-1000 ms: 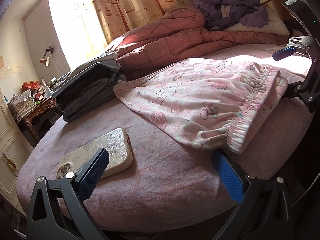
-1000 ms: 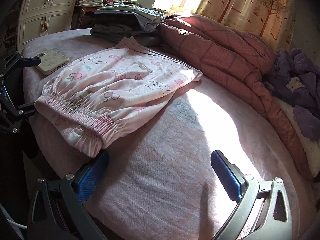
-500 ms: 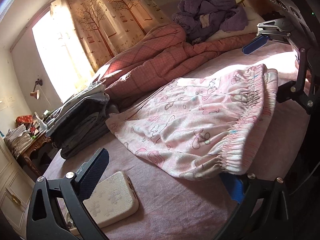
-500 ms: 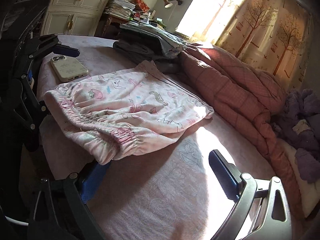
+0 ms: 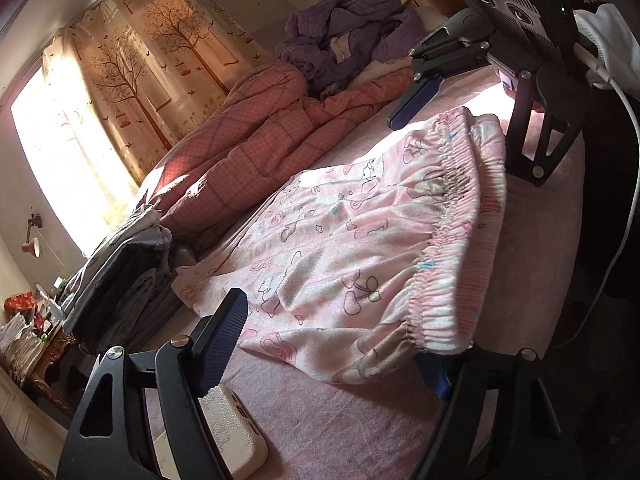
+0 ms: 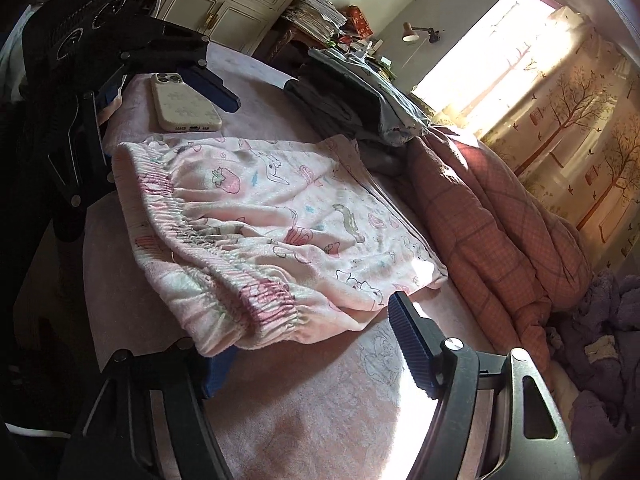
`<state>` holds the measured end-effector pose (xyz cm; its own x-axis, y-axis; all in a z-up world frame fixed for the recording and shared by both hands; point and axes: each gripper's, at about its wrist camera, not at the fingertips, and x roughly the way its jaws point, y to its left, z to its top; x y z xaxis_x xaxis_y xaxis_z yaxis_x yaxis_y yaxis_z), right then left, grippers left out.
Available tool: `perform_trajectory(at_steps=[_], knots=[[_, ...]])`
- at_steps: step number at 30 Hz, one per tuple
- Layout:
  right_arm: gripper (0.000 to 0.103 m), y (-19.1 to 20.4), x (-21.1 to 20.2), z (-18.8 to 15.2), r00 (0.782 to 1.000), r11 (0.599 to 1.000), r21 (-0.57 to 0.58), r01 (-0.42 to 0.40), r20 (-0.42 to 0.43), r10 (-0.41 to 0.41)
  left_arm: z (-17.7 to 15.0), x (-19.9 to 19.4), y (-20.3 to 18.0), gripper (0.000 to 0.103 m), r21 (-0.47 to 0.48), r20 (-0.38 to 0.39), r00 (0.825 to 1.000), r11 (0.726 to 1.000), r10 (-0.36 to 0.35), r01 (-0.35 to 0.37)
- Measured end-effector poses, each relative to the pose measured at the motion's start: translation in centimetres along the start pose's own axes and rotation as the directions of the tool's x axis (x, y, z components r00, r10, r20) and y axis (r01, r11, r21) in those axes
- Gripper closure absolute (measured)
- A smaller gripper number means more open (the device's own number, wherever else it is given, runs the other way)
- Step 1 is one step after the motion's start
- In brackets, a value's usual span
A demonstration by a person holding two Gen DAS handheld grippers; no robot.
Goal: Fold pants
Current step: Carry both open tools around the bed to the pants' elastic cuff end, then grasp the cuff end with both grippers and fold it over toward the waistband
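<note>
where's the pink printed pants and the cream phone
pink printed pants (image 6: 256, 216), right wrist view, on the cloth below the waistband
cream phone in its case (image 6: 182, 106), right wrist view, middle of its back

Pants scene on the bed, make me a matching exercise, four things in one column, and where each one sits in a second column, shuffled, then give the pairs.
Things:
1. pink pants
2. phone
3. purple robe
4. folded dark clothes

Places:
A. at the head of the bed, past the plaid quilt
B. flat mid-bed, waistband toward both grippers
C. stacked at the bed's edge near the window
D. on the sheet beside the waistband's left end

Pairs: 1-B, 2-D, 3-A, 4-C
</note>
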<state>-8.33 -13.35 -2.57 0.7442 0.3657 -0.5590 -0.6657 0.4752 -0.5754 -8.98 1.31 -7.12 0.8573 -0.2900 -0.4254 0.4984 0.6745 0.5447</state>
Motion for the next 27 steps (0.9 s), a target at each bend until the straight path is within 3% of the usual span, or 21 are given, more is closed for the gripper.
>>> perform_trajectory(at_steps=[2, 4, 6, 8, 10, 16, 20, 23, 27], knots=[[0.053, 0.2, 0.4, 0.2, 1.000, 1.000, -0.022, -0.010, -0.006, 0.009, -0.1, 0.4, 0.1, 0.038, -0.009, -0.006, 1.000, 1.000, -0.022, 0.022], [0.058, 0.4, 1.0, 0.3, 1.000, 0.999, -0.043, -0.007, -0.015, 0.006, -0.1, 0.7, 0.1, 0.038, -0.009, -0.005, 1.000, 1.000, -0.015, 0.015], [0.061, 0.6, 1.5, 0.3, 1.000, 0.998, -0.057, -0.001, -0.008, 0.001, 0.0, 0.9, 0.4, 0.046, -0.024, -0.009, 1.000, 0.999, -0.023, 0.023], [0.073, 0.5, 1.8, 0.4, 1.000, 0.999, -0.052, -0.010, -0.006, 0.010, 0.1, 1.1, 0.6, 0.087, -0.045, -0.021, 0.998, 0.998, -0.054, 0.053], [0.086, 0.1, 1.8, 0.5, 1.000, 1.000, -0.024, -0.015, -0.002, 0.015, 0.2, 1.3, 1.1, 0.098, -0.063, -0.033, 0.997, 0.996, -0.066, 0.064], [0.090, -2.7, 1.4, 0.9, 0.999, 0.994, 0.096, -0.050, 0.023, 0.048, 1.4, 0.8, 4.4, 0.099, -0.200, -0.011, 0.994, 0.974, -0.113, 0.108], [0.090, -5.5, 2.3, 1.4, 0.996, 0.975, 0.203, -0.093, 0.028, 0.089, 2.5, 2.3, 6.2, 0.098, -0.229, -0.067, 0.993, 0.970, -0.100, 0.082], [0.090, -8.1, 4.4, 1.7, 0.990, 0.942, 0.311, -0.128, -0.014, 0.139, 2.9, 4.5, 8.1, 0.096, -0.311, -0.136, 0.981, 0.946, -0.139, 0.091], [0.090, -10.7, 6.8, 1.7, 0.972, 0.884, 0.416, -0.214, 0.003, 0.234, 2.9, 7.1, 10.3, 0.096, -0.413, -0.191, 0.956, 0.901, -0.224, 0.129]])
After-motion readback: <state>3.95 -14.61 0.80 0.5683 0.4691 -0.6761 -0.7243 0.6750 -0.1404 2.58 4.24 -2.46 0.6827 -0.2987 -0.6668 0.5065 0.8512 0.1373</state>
